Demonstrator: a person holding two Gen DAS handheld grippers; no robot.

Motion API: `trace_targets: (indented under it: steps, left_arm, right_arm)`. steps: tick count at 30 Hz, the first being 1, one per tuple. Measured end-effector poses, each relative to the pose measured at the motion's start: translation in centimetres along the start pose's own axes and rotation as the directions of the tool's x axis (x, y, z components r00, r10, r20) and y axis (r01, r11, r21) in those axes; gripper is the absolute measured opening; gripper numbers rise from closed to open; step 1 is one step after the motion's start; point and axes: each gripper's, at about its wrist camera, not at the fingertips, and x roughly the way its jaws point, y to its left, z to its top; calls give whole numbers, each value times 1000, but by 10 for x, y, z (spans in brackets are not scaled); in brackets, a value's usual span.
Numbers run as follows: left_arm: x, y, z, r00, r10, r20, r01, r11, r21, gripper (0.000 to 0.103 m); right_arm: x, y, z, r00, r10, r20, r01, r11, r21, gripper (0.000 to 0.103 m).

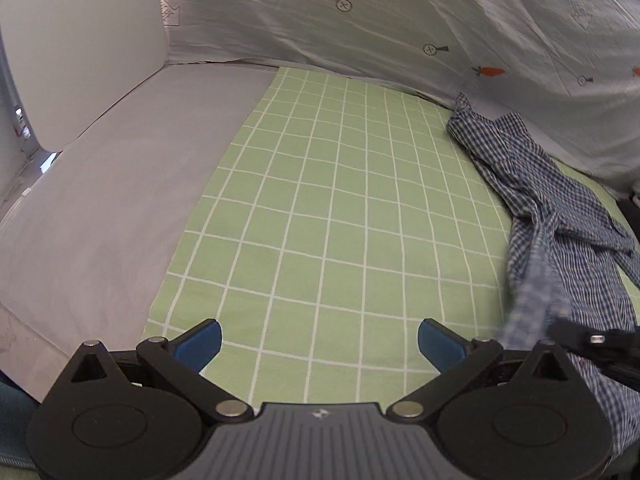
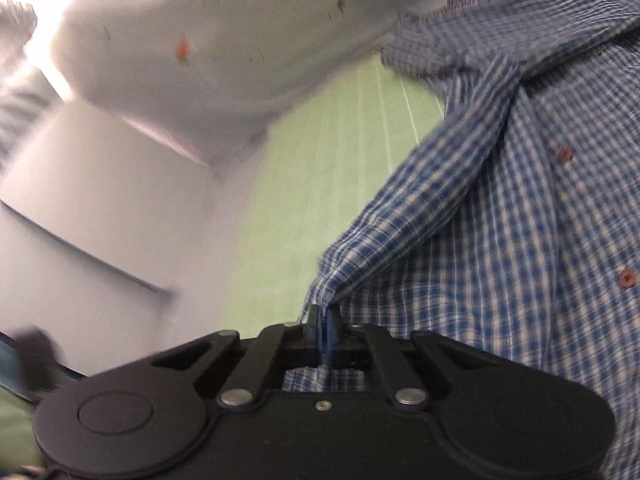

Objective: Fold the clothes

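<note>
A blue and white checked shirt (image 1: 552, 208) lies crumpled along the right side of a green grid cloth (image 1: 320, 220). My left gripper (image 1: 319, 342) hovers open over the bare green cloth, its blue pads wide apart and holding nothing. In the right wrist view the same shirt (image 2: 500, 220) fills the right half, with reddish buttons showing. My right gripper (image 2: 323, 316) is shut on a pinched fold of the shirt's edge, which rises in a ridge from the jaws. The right gripper's black body (image 1: 596, 342) shows at the lower right of the left wrist view, blurred.
A pale sheet (image 1: 400, 28) printed with carrots and screw marks hangs behind the cloth. A white panel (image 1: 80, 52) stands at the left, with a grey-white surface (image 1: 112, 216) beside the green cloth. The right wrist view is motion-blurred.
</note>
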Motion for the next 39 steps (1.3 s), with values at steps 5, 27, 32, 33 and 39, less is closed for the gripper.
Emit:
trace_targets:
  steps: [5,27,32,33,39]
  left_arm:
    - [-1,-31,-8,1000,-7,-5,7,1000,-27,103]
    - [21,-164,-68,986,-100,-136,126,971,205,103]
    - [24,-169,-77,983,-85,-165,122,966,229,103]
    - [24,-170,-79,982,-85,-171,124,966,228,103]
    - [24,-175,-89,974,-110,-200,154,963,219,103]
  right_arm:
    - [-56,-41,19,998,-26,55,24,999,47,2]
    - [-84,-95,37,984,-149,-100,165,969,182,53]
    - [-74,-94,19,962,-178,-209,204,972,115,25]
    - [-76,-96,16,962,-165,-216,194,974,119,19]
    - [-86,-111,7,949,-223,-225,254,959,123,15]
